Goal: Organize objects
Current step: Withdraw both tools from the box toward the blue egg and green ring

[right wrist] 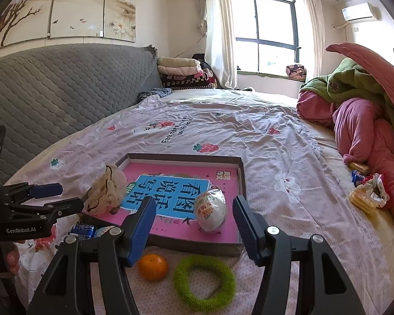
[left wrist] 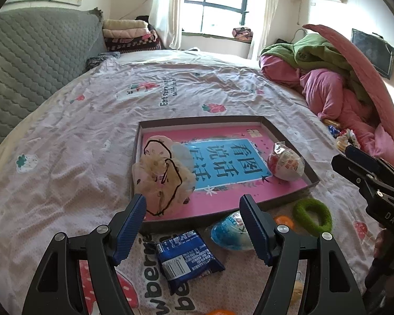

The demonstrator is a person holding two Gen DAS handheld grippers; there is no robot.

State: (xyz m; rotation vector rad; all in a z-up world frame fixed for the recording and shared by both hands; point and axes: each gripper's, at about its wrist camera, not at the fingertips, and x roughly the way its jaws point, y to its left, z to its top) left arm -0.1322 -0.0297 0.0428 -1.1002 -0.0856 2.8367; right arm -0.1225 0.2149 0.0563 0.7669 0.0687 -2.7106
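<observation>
A shallow box lid [left wrist: 312,178] [right wrist: 240,173] with a pink and blue printed inside lies on the bed. In it are a frilly cream hair scrunchie [left wrist: 161,176] [right wrist: 106,191] at its left edge and a white wrapped egg toy [left wrist: 285,164] [right wrist: 210,210]. In front of the box lie a blue snack packet [left wrist: 186,256] [right wrist: 82,229], a blue wrapped egg [left wrist: 228,232], an orange [right wrist: 153,267] and a green hair ring [left wrist: 312,216] [right wrist: 204,279]. My left gripper [left wrist: 193,228] is open and empty above the packet. My right gripper [right wrist: 194,227] is open and empty above the orange and ring.
A grey quilted headboard [right wrist: 52,89] runs along the left. A pile of pink and green bedding [right wrist: 359,110] fills the right side. Small snacks and a floral scrunchie [right wrist: 367,191] lie beside it. Folded blankets [right wrist: 181,74] and a window are at the back.
</observation>
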